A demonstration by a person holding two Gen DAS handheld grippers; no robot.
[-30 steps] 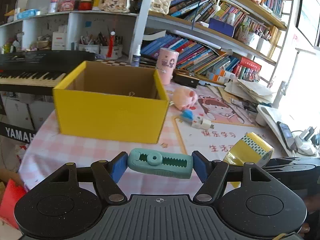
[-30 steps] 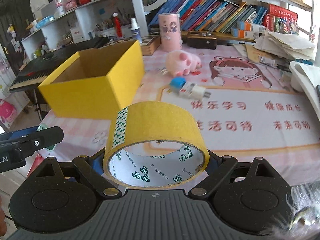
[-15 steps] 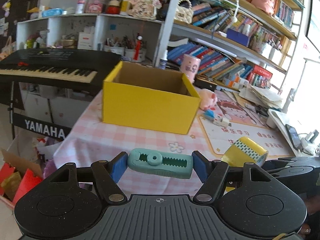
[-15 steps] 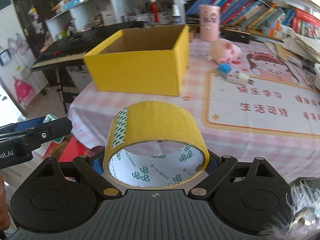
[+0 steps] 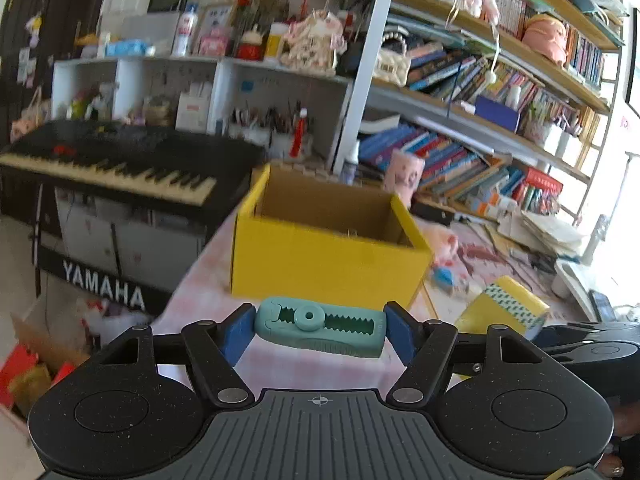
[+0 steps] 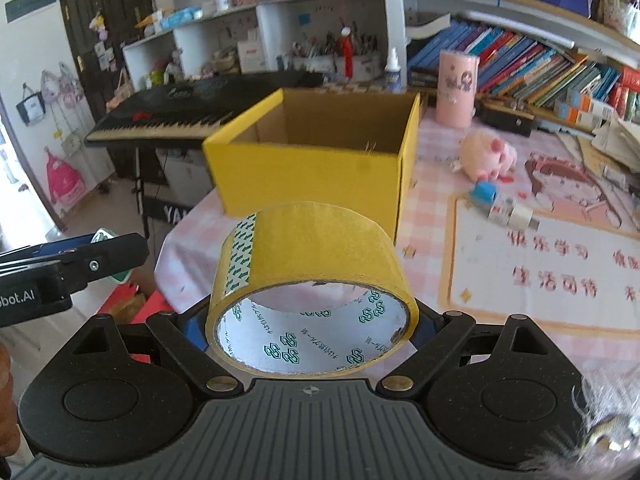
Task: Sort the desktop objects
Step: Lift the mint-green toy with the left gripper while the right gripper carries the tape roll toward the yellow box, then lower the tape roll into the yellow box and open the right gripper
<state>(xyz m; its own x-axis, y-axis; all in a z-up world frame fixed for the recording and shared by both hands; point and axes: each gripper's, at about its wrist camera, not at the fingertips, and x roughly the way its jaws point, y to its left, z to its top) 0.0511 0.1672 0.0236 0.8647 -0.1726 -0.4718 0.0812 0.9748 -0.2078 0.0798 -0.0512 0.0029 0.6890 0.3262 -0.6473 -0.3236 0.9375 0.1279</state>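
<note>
My left gripper is shut on a teal correction-tape dispenser, held crosswise in the air before the table's near-left edge. My right gripper is shut on a yellow tape roll, which also shows in the left wrist view. An open yellow cardboard box stands on the pink checked tablecloth ahead of both grippers; it shows in the right wrist view too. I see nothing inside it. The left gripper's side shows at the left of the right wrist view.
A pink plush pig, a blue-capped white item and a pink cup lie right of and behind the box. A black keyboard stands left of the table. Bookshelves run behind.
Both grippers have pulled back and up from the table with their objects still held. The box now looks farther away and the keyboard and floor have come into view.
</note>
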